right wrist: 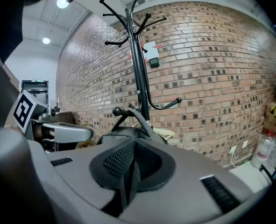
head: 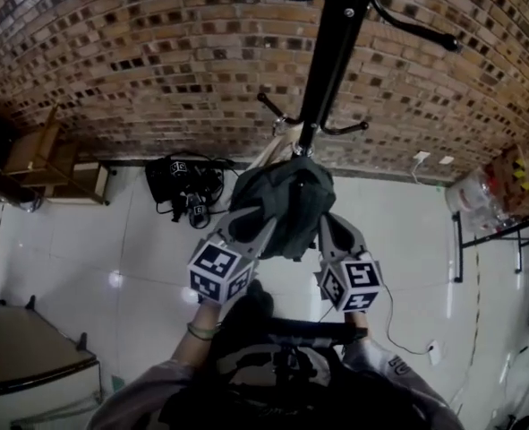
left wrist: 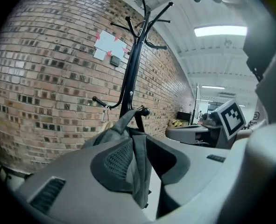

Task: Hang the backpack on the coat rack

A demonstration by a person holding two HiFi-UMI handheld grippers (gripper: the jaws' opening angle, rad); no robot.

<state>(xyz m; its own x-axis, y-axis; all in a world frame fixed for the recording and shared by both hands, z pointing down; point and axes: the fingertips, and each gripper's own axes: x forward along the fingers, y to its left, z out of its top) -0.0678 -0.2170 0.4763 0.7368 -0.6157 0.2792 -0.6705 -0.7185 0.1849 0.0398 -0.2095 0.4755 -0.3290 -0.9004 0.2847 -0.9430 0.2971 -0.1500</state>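
White glossy floor tiles (head: pixel 139 267) run up to a curved-looking brick wall (head: pixel 157 61). A dark-topped table (head: pixel 22 348) shows at the lower left corner of the head view. A wooden piece of furniture (head: pixel 45 155) stands by the wall at the left, and a black bag (head: pixel 185 186) lies on the floor near it. Clear plastic bottles (head: pixel 474 200) stand at the far right, and two white sockets (head: pixel 422 158) sit low on the wall.

One black coat rack (head: pixel 331 52) stands before the wall, with hooks in an upper and a lower tier. One dark grey backpack (head: pixel 286 200) hangs against its pole, its top loop (left wrist: pixel 126 120) lying over the knob of a lower hook (left wrist: pixel 145 111).

Two grippers reach into the backpack, each with one marker cube. The left gripper (head: pixel 253 224) is at the bag's left side. Its jaws stand partly apart, and a grey strap (left wrist: pixel 138 171) lies against one pad with a dark gap to the other. The right gripper (head: pixel 333 227) is at the bag's right side, its jaws pressed together on a thin dark strap (right wrist: pixel 127 183).
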